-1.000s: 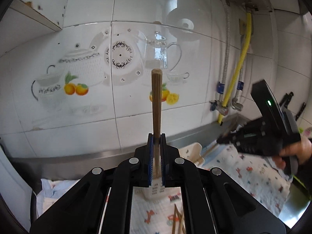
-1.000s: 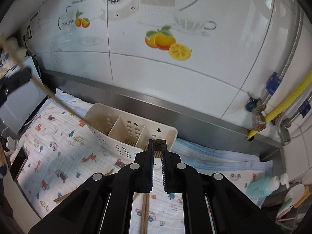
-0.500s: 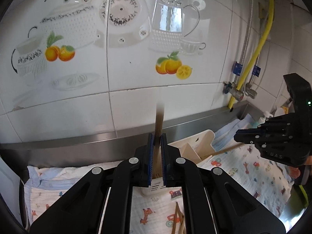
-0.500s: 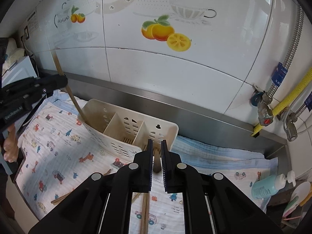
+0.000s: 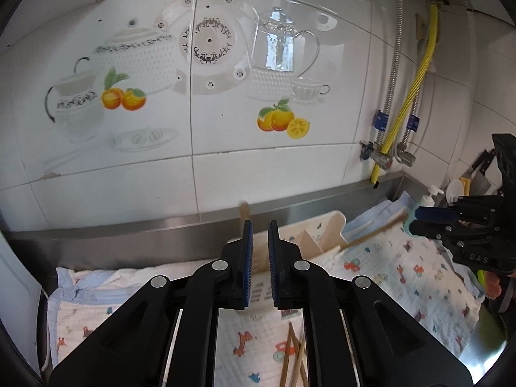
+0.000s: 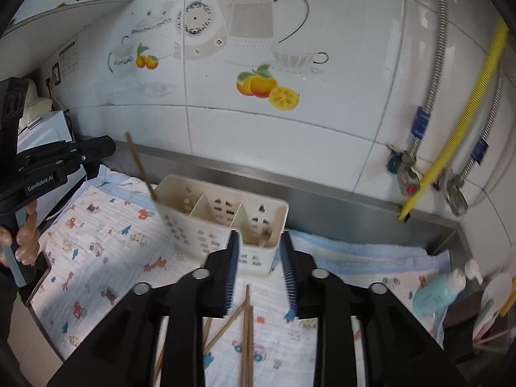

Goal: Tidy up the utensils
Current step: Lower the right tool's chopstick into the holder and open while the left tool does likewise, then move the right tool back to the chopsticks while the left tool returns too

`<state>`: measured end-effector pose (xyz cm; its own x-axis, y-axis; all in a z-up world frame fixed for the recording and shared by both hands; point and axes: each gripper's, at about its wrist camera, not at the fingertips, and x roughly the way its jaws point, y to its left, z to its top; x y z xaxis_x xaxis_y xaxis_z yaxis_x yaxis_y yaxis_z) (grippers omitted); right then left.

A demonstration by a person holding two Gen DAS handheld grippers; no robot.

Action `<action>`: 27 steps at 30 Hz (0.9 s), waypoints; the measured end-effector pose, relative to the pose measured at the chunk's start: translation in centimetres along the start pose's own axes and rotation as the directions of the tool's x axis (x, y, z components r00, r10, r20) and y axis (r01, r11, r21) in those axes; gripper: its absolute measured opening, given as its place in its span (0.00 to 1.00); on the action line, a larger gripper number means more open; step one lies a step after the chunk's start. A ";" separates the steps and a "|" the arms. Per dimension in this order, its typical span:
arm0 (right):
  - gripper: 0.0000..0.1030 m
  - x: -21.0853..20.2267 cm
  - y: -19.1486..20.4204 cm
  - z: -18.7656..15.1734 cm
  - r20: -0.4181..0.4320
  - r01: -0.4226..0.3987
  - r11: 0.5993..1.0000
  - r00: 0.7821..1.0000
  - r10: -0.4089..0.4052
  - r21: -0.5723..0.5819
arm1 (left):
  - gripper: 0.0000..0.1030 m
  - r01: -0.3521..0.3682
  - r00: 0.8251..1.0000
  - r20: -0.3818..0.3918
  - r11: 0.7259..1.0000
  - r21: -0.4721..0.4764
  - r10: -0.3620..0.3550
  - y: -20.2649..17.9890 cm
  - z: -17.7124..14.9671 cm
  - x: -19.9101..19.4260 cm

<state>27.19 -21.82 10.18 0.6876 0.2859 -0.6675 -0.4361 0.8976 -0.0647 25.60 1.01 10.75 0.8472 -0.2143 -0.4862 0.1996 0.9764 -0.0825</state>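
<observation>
Chopsticks (image 6: 247,329) mostly lie loose on the patterned cloth (image 6: 106,258) covering the table, so much remains. The cream caddy (image 6: 222,213) holds one leaning in its left-end compartment (image 6: 142,171) and another in its right-end one (image 6: 262,237). Left tool (image 5: 258,235) and right tool (image 6: 259,251) are both opening, pads clear, nothing gripped.

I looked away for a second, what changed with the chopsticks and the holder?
Both tools let go: the left tool is opening, its chopstick now leaning in the holder; the right tool is opening over the other end compartment. Holder, cloth and loose chopsticks stayed put.
</observation>
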 end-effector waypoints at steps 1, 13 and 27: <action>0.30 -0.4 0.3 -0.9 0.005 0.003 1.000 1.000 -0.003 0.000 | 0.21 0.003 1.000 0.001 1.000 -0.004 -0.003 0.1 -0.5 -0.4; 0.48 -2.3 3.5 -10.7 -0.013 0.005 1.000 1.000 -0.005 0.022 | 0.42 0.026 0.998 -0.066 0.999 0.026 -0.024 -0.6 -9.9 -3.1; 0.55 -2.2 5.0 -17.4 -0.039 0.079 0.995 0.996 -0.077 0.064 | 0.41 0.152 0.958 -0.255 0.986 0.068 -0.131 -2.4 -21.9 -2.0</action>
<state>13.40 -23.81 -1.58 0.6957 0.2028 -0.6891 -0.3422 0.9370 -0.0697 12.63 -0.27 -7.11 0.6602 -0.3259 -0.6768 0.3594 0.9282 -0.0963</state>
